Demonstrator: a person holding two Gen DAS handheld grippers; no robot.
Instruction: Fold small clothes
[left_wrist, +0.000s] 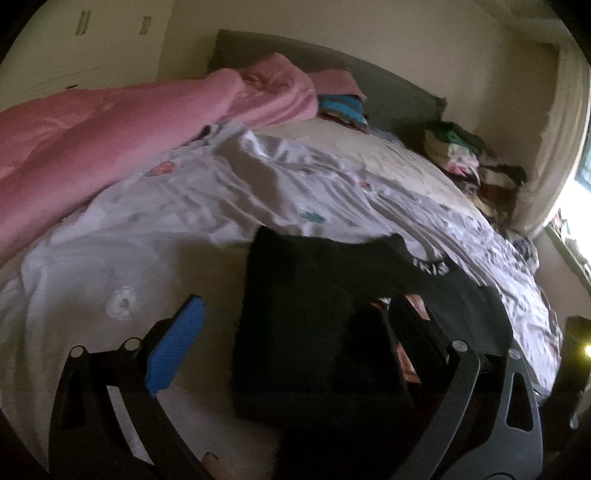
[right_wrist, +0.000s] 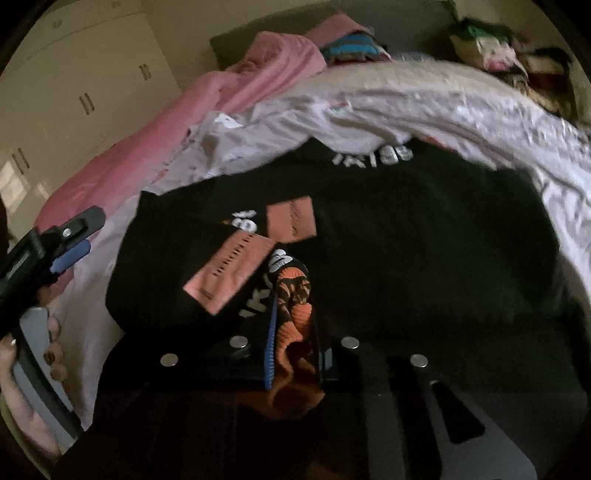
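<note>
A black garment (right_wrist: 424, 229) with white lettering and salmon patches (right_wrist: 291, 219) lies spread on the bed's pale floral sheet (right_wrist: 406, 110). My right gripper (right_wrist: 291, 317) is shut on a bunched orange-and-black ribbed edge of it, low in the middle of the right wrist view. In the left wrist view the same black garment (left_wrist: 314, 314) lies folded between and under the fingers of my left gripper (left_wrist: 295, 328). This gripper is open wide, its blue pad (left_wrist: 175, 347) clear of the cloth. The left gripper (right_wrist: 74, 236) also shows at the left edge of the right wrist view, held by a hand (right_wrist: 51, 354).
A pink blanket (left_wrist: 110, 125) is heaped along the bed's left side. Folded clothes (left_wrist: 340, 107) sit by the grey headboard (left_wrist: 388, 88), and a loose pile of clothes (left_wrist: 465, 155) lies at the far right corner. Wardrobe doors (right_wrist: 81, 92) stand to the left, with a bright window (left_wrist: 583, 173) to the right.
</note>
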